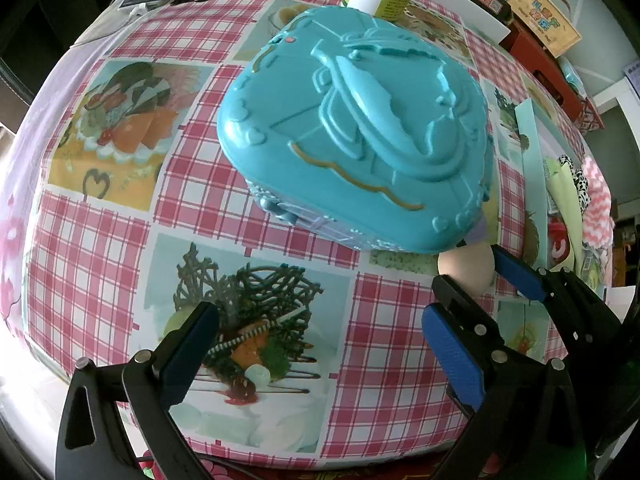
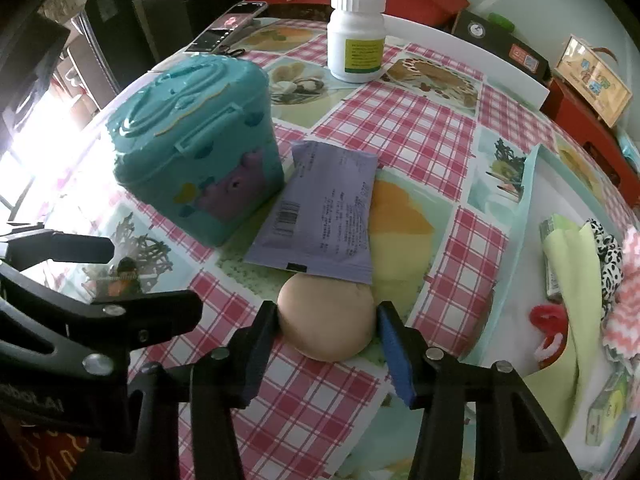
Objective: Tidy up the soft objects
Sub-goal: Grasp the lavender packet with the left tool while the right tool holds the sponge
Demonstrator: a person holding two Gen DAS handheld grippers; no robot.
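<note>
A beige soft ball (image 2: pixel 326 320) lies on the checked tablecloth, its far side under the edge of a purple soft packet (image 2: pixel 320 216). My right gripper (image 2: pixel 326 344) has both pads against the ball's sides, shut on it. The ball (image 1: pixel 468 270) also shows in the left wrist view between the right gripper's blue fingers (image 1: pixel 516 274). My left gripper (image 1: pixel 320 348) is open and empty above the tablecloth, in front of a teal plastic box (image 1: pixel 352 128). The teal box (image 2: pixel 192 140) stands left of the packet.
A white pill bottle (image 2: pixel 356 36) stands at the back. A pale tray (image 2: pixel 516 240) at the right holds a green cloth (image 2: pixel 572 272), a spotted item, a pink-white cloth and a red item. A phone (image 2: pixel 228 26) and red boxes lie at the far edge.
</note>
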